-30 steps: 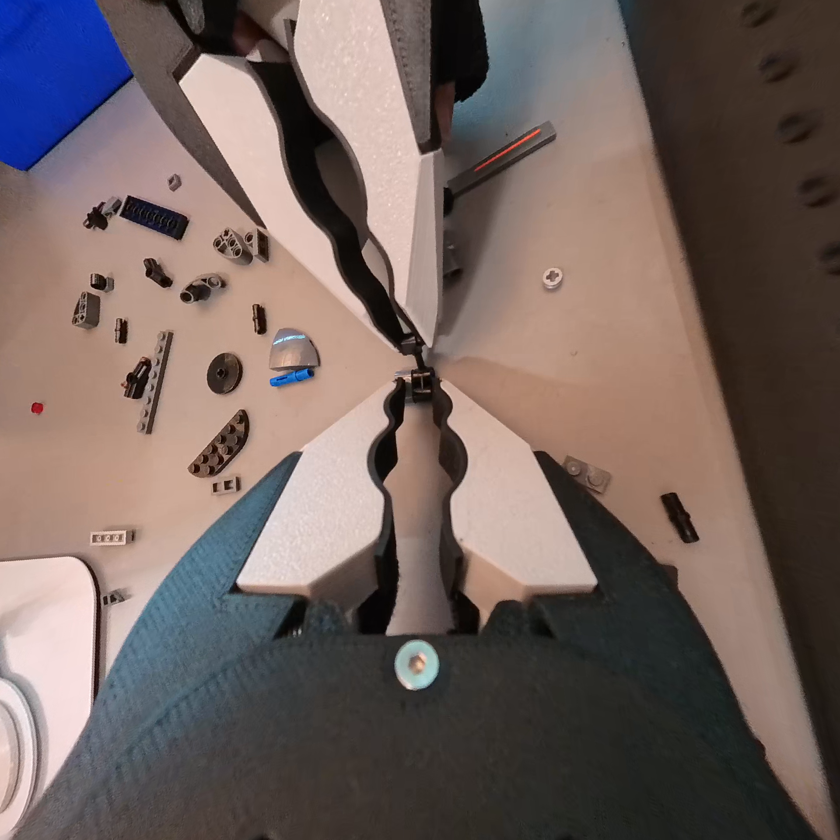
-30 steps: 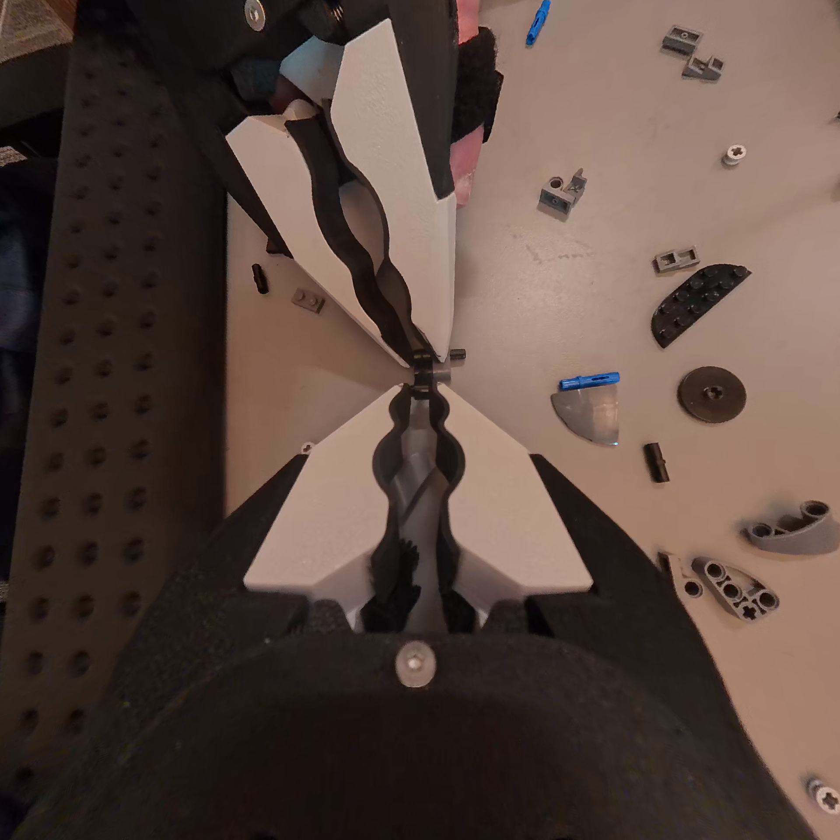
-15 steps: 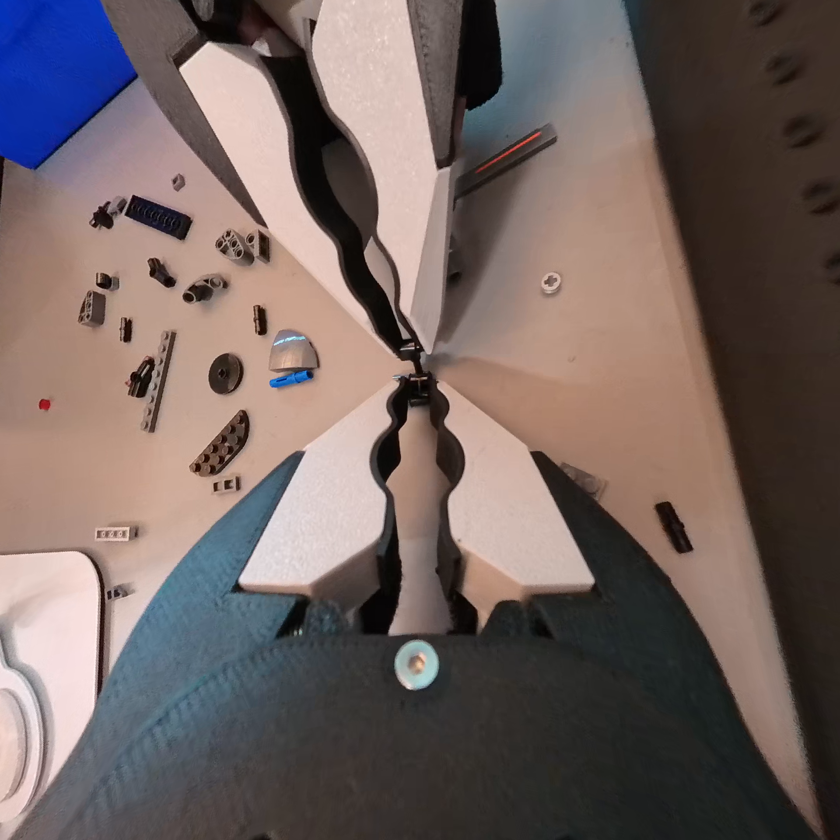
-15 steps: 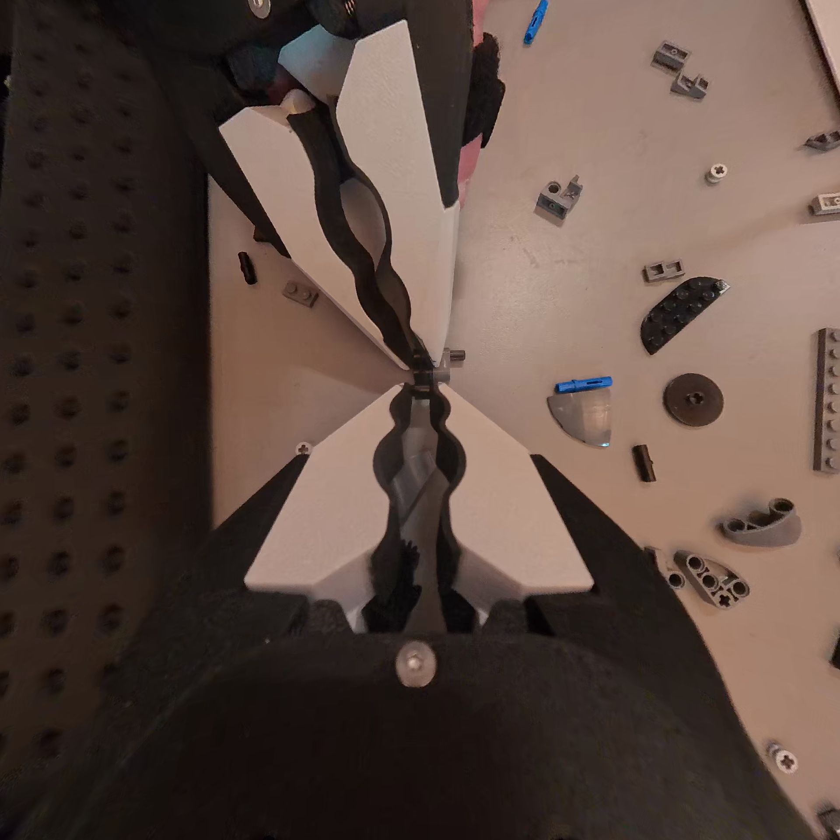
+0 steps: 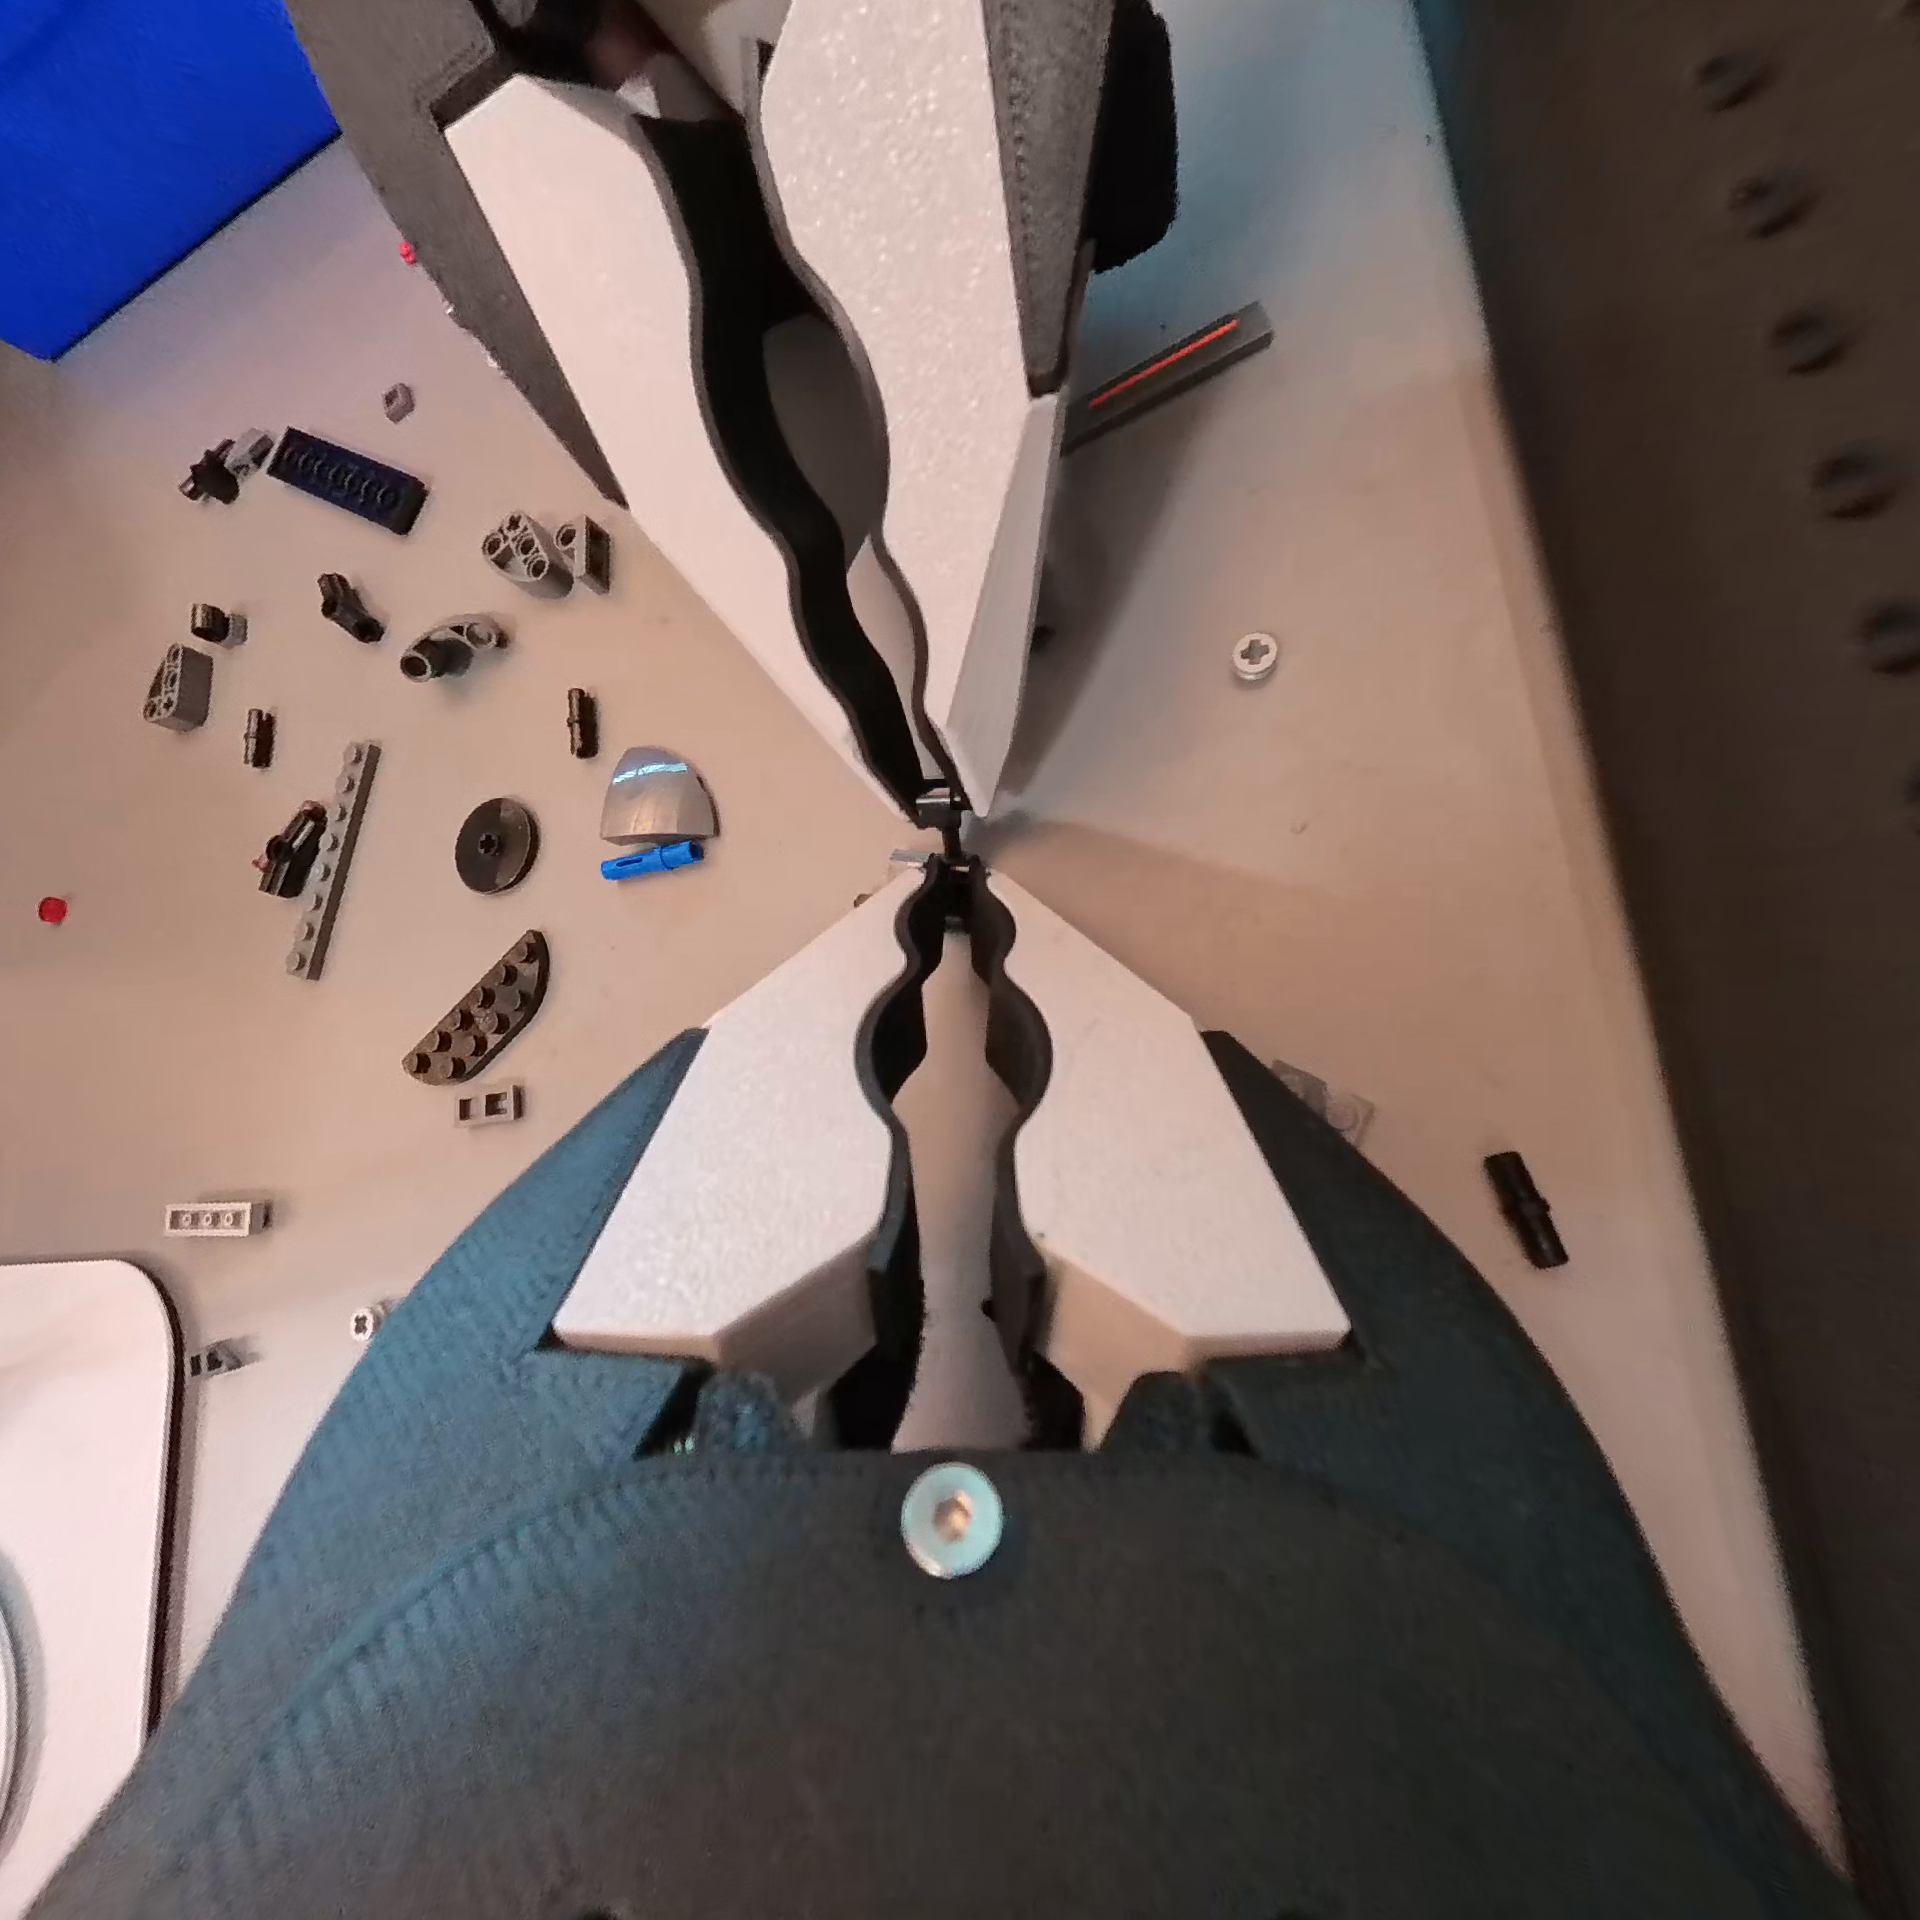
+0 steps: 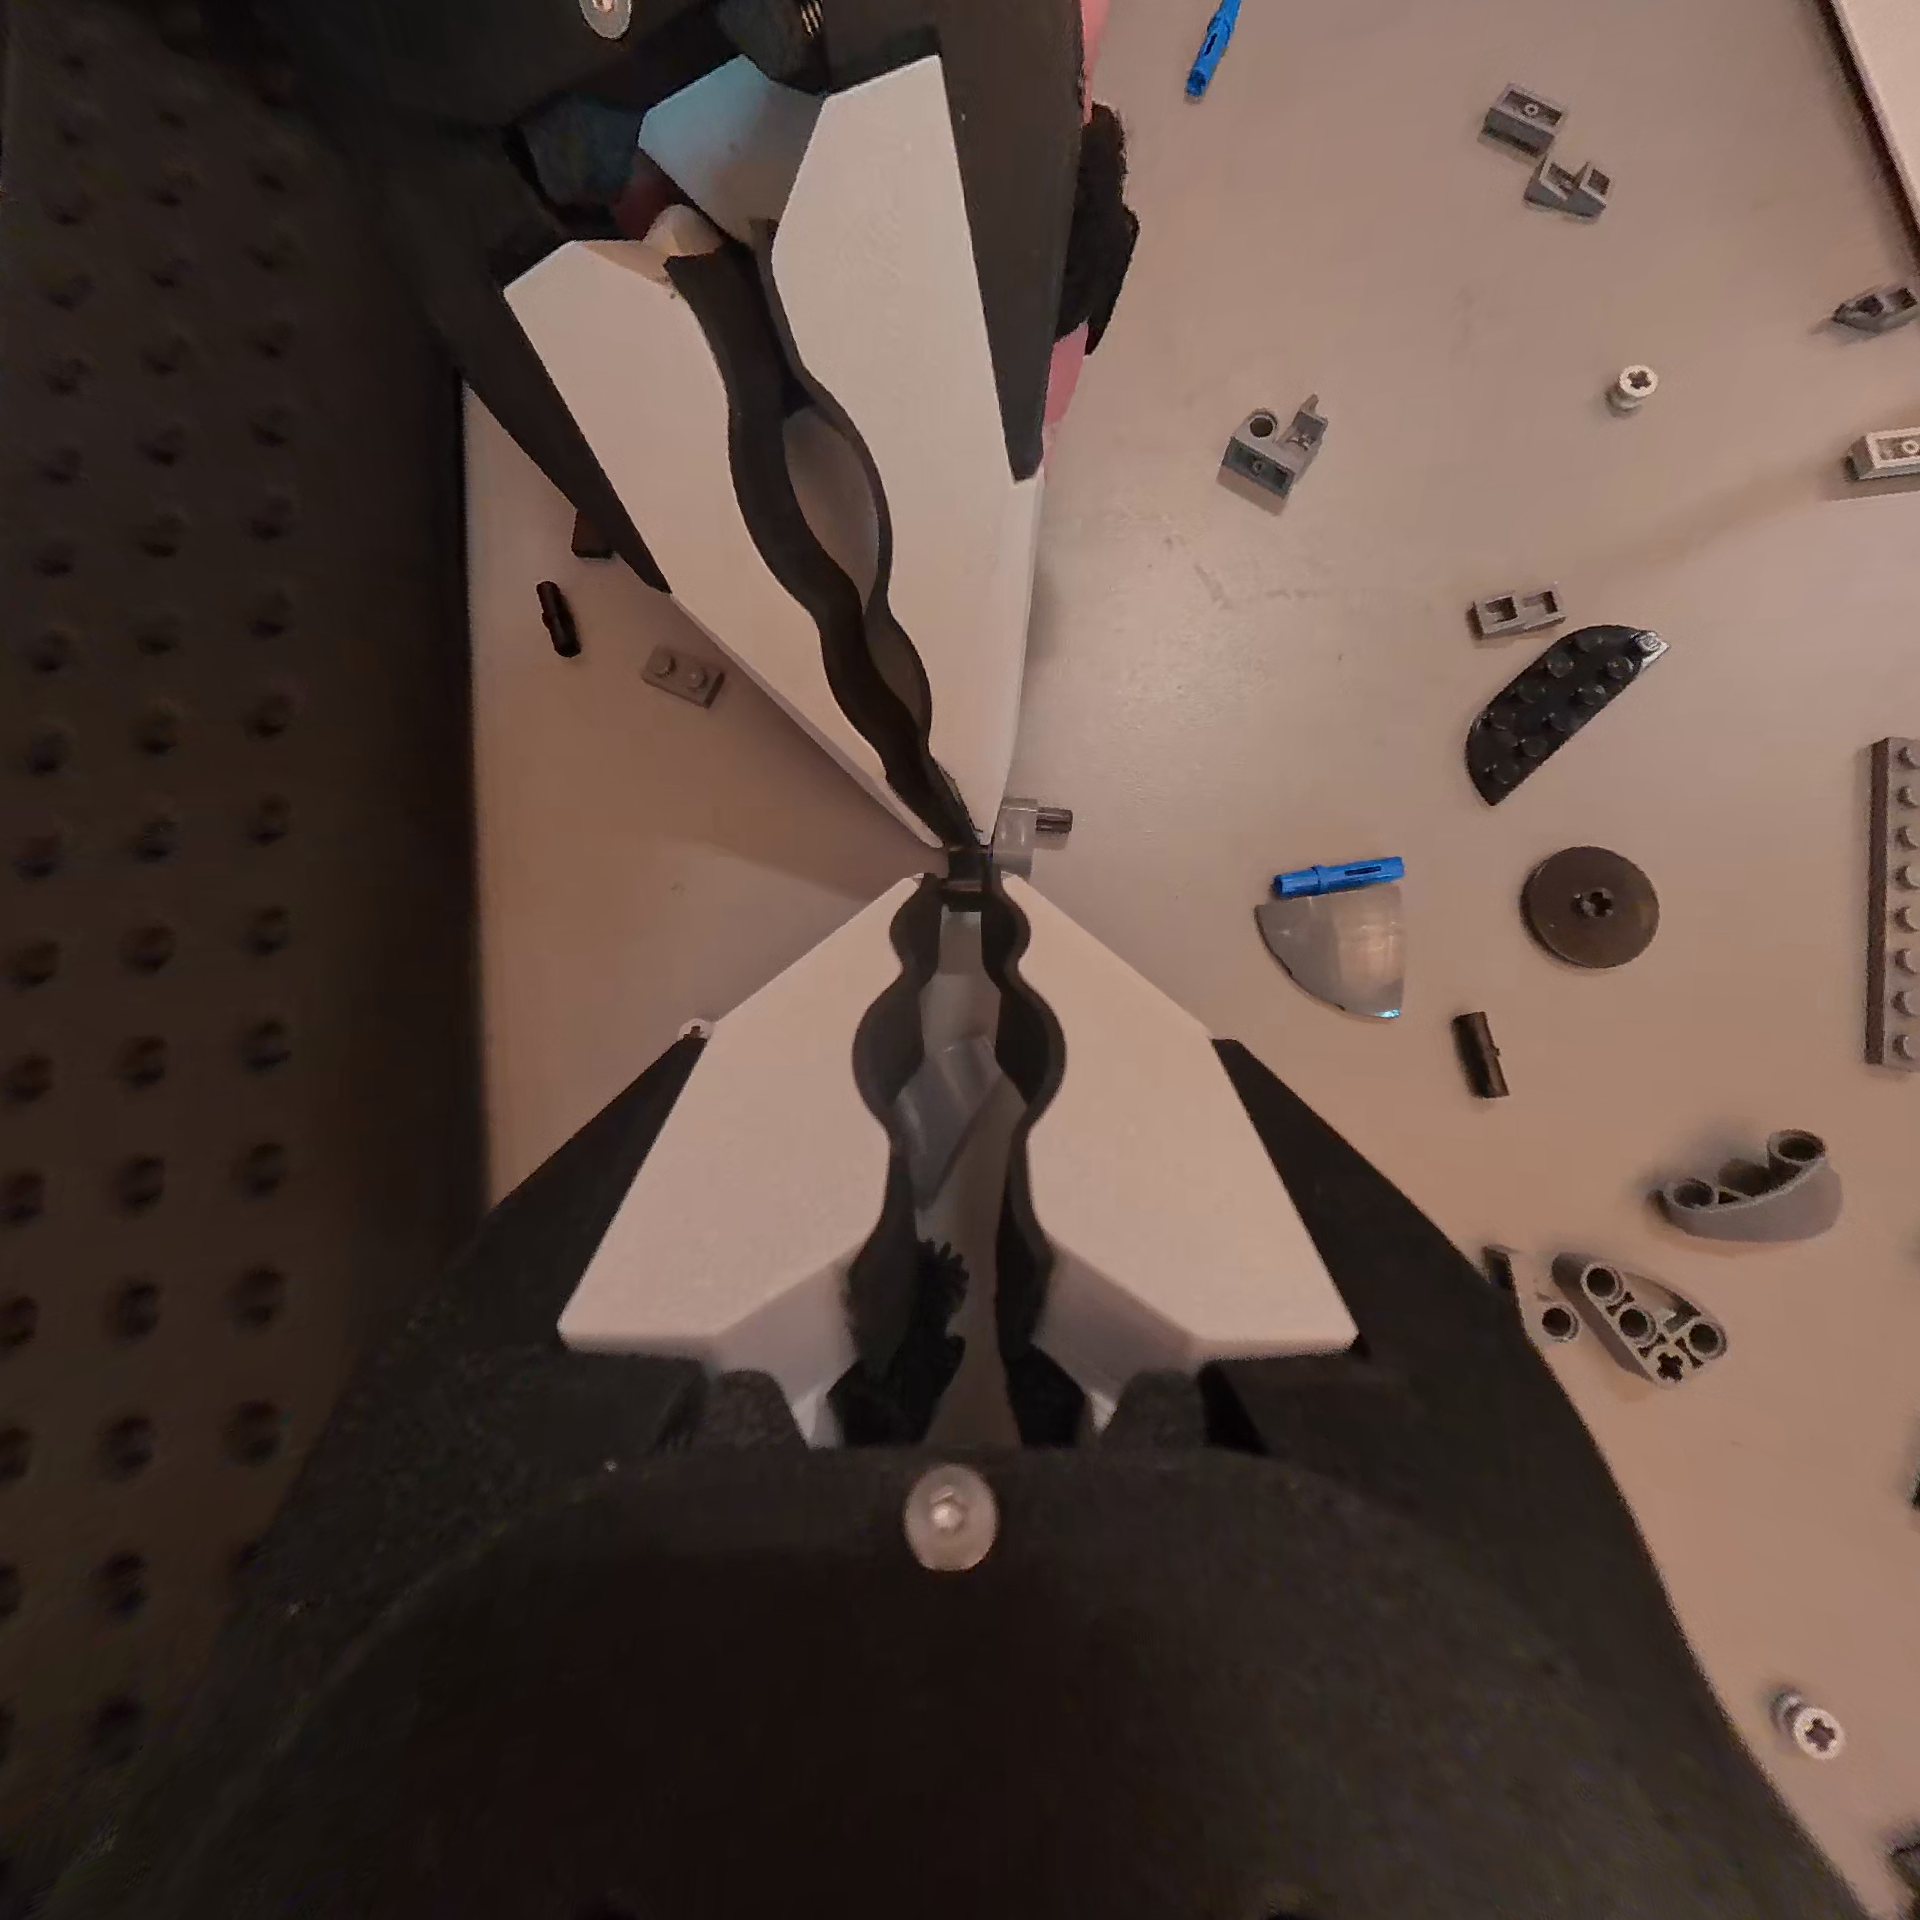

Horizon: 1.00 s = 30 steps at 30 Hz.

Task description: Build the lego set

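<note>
We're over a beige tabletop (image 5: 1299, 935) strewn with loose lego parts: blue pin (image 5: 651, 861), silver dome piece (image 5: 657, 798), black round plate (image 5: 498, 844), long grey plate (image 5: 332, 860), black half-round plate (image 5: 480, 1010). A dark perforated panel (image 6: 208, 831) borders one side, a blue block (image 5: 135, 156) sits in a far corner, and a white tray (image 5: 83, 1455) is cut off at the frame edge. Left gripper (image 5: 948, 883) and right gripper (image 6: 966, 883) meet tip to tip above the table, each clamped on a small black pin piece (image 5: 940, 816); a grey connector (image 6: 1023, 831) sticks out beside the tips. Whether the pinched bits are joined, we can't tell.
</note>
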Tool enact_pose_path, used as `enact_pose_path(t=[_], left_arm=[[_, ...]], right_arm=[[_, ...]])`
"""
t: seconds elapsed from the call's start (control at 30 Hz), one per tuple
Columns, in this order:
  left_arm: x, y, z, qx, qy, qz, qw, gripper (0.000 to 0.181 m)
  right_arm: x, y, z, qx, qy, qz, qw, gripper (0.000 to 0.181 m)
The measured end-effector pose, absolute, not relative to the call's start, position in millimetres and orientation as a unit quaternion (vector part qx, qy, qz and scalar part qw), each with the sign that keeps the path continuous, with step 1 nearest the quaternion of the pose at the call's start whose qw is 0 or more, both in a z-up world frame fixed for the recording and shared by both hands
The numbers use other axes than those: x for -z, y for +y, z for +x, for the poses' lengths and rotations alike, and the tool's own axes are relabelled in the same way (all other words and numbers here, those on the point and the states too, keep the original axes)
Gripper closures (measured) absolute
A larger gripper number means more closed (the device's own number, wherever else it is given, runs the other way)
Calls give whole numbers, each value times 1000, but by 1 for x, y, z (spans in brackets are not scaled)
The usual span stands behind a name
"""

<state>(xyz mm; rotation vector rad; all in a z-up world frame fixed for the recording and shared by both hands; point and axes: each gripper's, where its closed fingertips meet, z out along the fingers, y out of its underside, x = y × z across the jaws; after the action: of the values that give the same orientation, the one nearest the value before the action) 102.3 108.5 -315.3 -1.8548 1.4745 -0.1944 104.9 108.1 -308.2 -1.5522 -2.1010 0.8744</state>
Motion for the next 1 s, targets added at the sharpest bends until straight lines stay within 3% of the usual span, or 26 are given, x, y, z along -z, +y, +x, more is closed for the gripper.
enact_pose_path(t=[0.93,1.0], left_arm=[[315,108,102,79,572,-729,366,179],[315,109,102,81,572,-730,365,179]], right_arm=[[312,107,99,-308,-734,-575,189,175],[311,106,100,-316,-730,-578,183,165]])
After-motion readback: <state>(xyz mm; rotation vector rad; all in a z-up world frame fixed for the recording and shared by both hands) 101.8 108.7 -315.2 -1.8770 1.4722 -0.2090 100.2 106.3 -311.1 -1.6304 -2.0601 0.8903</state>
